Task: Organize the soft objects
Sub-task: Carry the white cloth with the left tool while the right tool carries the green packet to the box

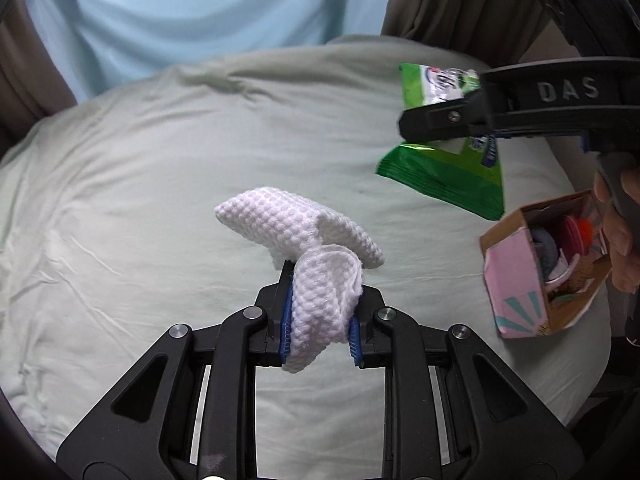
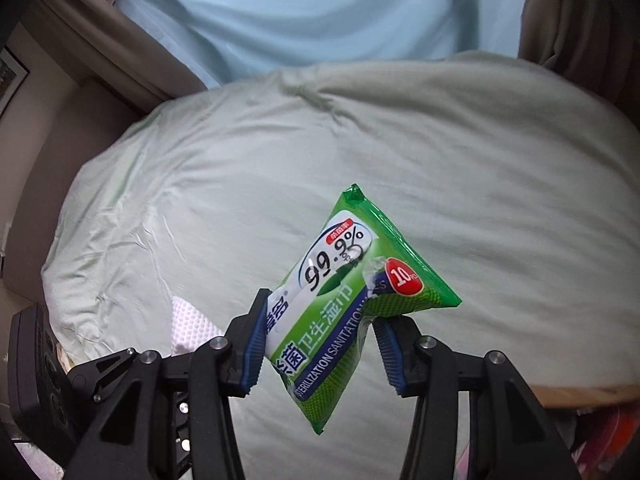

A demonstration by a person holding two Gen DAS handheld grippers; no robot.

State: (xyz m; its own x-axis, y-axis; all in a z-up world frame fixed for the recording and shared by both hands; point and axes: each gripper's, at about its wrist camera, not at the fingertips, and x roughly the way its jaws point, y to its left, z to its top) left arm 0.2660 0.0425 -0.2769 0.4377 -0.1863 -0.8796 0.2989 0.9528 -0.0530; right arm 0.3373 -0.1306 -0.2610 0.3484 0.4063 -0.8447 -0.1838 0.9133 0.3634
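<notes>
Gripping a white waffle cloth (image 1: 304,248), left tool (image 1: 320,328) is clenched, cloth bunched between blue pads, raised over the pale green bed (image 1: 160,184). Right tool (image 2: 320,344) clamps a green wet-wipe pack (image 2: 352,292), tilted, also above the bed. Far right: cardboard box (image 1: 516,276) holding small mixed items, near the bed edge.

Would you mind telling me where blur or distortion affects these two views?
Left wrist view: the wipes pack and right hand-held gripper look motion-blurred; the white cloth is sharp. Right wrist view: pack print reads crisply; fisheye bends the bed edges in both.
</notes>
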